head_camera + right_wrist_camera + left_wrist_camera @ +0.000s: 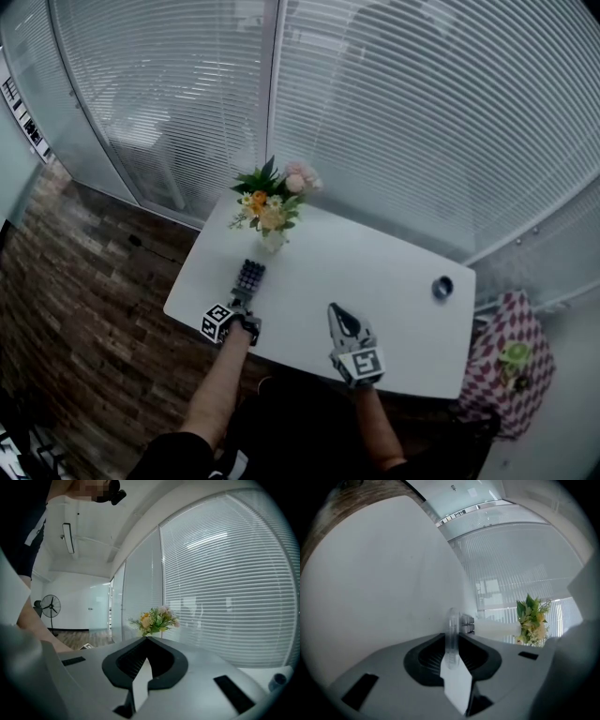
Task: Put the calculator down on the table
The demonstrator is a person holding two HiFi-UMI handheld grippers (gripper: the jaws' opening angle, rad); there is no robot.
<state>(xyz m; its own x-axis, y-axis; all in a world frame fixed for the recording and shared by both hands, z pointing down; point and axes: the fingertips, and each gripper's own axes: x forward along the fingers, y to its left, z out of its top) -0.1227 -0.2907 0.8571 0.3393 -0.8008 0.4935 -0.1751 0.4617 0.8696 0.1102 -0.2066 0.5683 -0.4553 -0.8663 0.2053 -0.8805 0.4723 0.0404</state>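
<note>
The dark calculator [250, 275] with rows of keys sits over the left part of the white table [394, 281], just in front of the vase. My left gripper [243, 294] is shut on its near end. In the left gripper view the gripper [452, 643] is rolled onto its side. It pinches the calculator [467, 623] edge-on, keys facing away from the table surface [384, 597]. I cannot tell whether the calculator touches the table. My right gripper [336, 310] rests over the table's front middle, shut with nothing in it [146, 640].
A white vase with flowers [272, 211] stands at the table's back left, just beyond the calculator. A small round blue-grey object [442, 287] lies near the right edge. A checkered cloth [511, 361] with a green item sits beyond the right corner. Blinds cover the glass walls behind.
</note>
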